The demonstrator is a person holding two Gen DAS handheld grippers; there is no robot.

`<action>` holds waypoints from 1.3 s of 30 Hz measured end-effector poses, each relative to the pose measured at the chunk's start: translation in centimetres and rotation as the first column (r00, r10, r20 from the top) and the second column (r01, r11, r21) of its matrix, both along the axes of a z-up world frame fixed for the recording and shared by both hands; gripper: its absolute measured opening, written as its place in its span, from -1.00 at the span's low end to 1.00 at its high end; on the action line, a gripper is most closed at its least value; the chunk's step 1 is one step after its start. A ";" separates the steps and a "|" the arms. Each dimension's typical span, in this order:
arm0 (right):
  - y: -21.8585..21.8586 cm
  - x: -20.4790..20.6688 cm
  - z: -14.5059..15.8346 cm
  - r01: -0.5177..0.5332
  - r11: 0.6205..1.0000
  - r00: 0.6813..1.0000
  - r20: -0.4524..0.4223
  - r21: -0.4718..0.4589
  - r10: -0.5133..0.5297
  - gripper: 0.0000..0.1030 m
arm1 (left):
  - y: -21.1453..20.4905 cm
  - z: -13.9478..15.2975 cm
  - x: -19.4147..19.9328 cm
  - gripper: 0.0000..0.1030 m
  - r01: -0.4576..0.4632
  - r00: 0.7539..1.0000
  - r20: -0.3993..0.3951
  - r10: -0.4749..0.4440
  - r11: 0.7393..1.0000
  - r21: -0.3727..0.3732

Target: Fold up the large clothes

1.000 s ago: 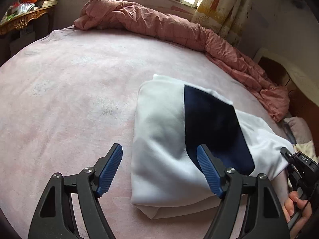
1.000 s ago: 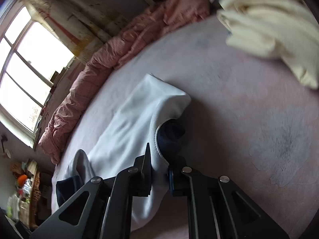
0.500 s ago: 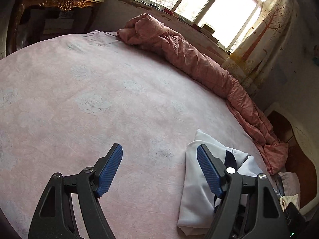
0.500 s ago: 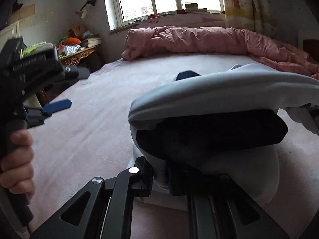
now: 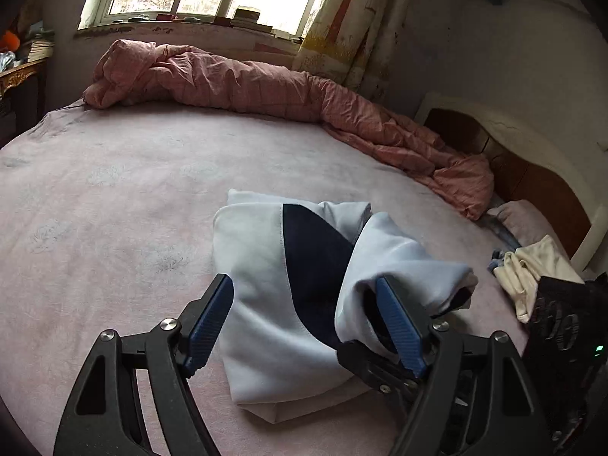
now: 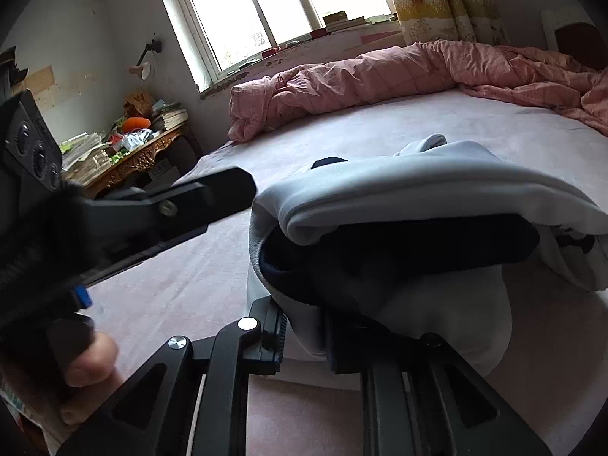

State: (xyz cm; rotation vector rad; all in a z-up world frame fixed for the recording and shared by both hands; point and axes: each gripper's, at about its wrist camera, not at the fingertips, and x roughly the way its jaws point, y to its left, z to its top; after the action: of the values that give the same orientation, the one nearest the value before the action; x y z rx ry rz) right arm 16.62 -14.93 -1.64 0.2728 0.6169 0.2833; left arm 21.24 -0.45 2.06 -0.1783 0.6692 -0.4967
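A white garment with a navy panel (image 5: pixel 262 266) lies folded on the pink bed sheet (image 5: pixel 114 190). My left gripper (image 5: pixel 302 285) hovers open just above its near half, blue pads apart and touching nothing. One raised flap of the garment (image 6: pixel 418 190) arches over the pile from the right. My right gripper (image 6: pixel 304 323) has the flap's edge between its jaws, which are opening; the cloth still fills the gap and stays lifted. In the left wrist view a black finger of the right gripper (image 5: pixel 364 361) shows under that flap. The left gripper (image 6: pixel 212 197) and the hand holding it (image 6: pixel 87 361) are at the left of the right wrist view.
A crumpled pink duvet (image 5: pixel 266 83) runs along the bed's far side under the window. A cream garment (image 5: pixel 532 266) lies at the right by the headboard (image 5: pixel 532 174). A cluttered gilded desk (image 6: pixel 144 152) stands beyond the bed's left edge.
The right gripper swung the garment's flap across and over the pile, and its jaws parted slightly. The left gripper turned away over the bare sheet, then came back above the garment.
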 end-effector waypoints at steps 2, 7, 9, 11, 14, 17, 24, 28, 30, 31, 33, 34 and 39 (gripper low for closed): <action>-0.9 -1.0 0.2 -0.024 0.999 1.000 0.009 0.040 0.023 -0.25 | -0.5 -0.5 0.2 0.48 0.009 1.000 -0.016 -0.008 1.000 0.001; -3.2 -4.7 0.1 -0.034 0.999 0.999 -0.025 0.024 0.035 0.06 | -1.6 -0.7 -0.2 0.48 0.017 1.000 0.005 -0.017 0.999 0.029; -5.6 -6.5 -0.2 0.005 1.000 0.998 -0.058 0.008 -0.004 0.06 | -2.2 -1.2 0.0 0.48 0.004 1.000 -0.007 -0.003 0.998 0.055; -9.1 -7.5 0.1 0.083 0.996 0.994 -0.071 -0.043 -0.086 0.06 | -2.4 -1.6 0.2 0.48 -0.012 1.000 -0.011 0.013 0.997 0.071; -13.9 -6.7 0.8 0.207 0.959 0.973 -0.064 -0.192 -0.222 0.10 | -2.2 -2.0 0.4 0.49 -0.027 0.999 -0.018 0.028 0.998 0.059; -16.0 -3.1 0.3 0.154 0.916 0.970 -0.117 -0.371 -0.211 0.14 | -2.0 -2.0 0.5 0.49 -0.027 0.999 -0.021 0.027 0.999 0.041; -16.2 4.2 -1.3 0.048 0.829 0.959 -0.206 -0.558 -0.194 -0.73 | -2.2 -1.8 0.3 0.49 -0.025 1.000 -0.005 0.025 0.999 0.048; -15.7 4.1 4.4 0.084 0.955 0.979 -0.158 -0.286 -0.133 -0.79 | -0.3 -0.6 -0.1 0.44 -0.076 0.997 0.020 0.076 0.997 0.006; -13.7 4.2 7.8 0.048 0.970 0.991 -0.111 -0.240 -0.077 -0.79 | 0.9 0.0 -0.4 0.44 -0.065 0.997 0.028 0.066 0.996 -0.056; -12.8 4.6 9.3 0.019 0.980 0.994 -0.101 -0.198 -0.040 -0.80 | 1.4 0.3 -0.4 0.44 -0.059 0.998 0.032 0.062 0.995 -0.080; -10.7 6.4 12.1 -0.036 0.995 0.993 -0.118 -0.090 0.025 -0.80 | 1.9 0.4 -0.2 0.44 -0.057 0.998 0.031 0.060 0.995 -0.088; -9.5 7.6 13.1 -0.056 0.998 0.990 -0.133 -0.030 0.052 -0.80 | 2.0 0.3 -0.1 0.44 -0.058 0.998 0.026 0.060 0.995 -0.081; -1.4 12.8 13.7 -0.136 0.991 0.967 -0.216 0.016 0.136 -0.80 | 1.1 -1.4 1.3 0.44 -0.020 0.999 -0.033 0.020 1.000 -0.018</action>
State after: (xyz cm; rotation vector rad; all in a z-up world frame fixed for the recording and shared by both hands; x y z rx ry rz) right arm 29.45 -16.32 12.08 0.2648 0.8532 0.3890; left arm 22.51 0.69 0.70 -0.2108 0.6947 -0.4816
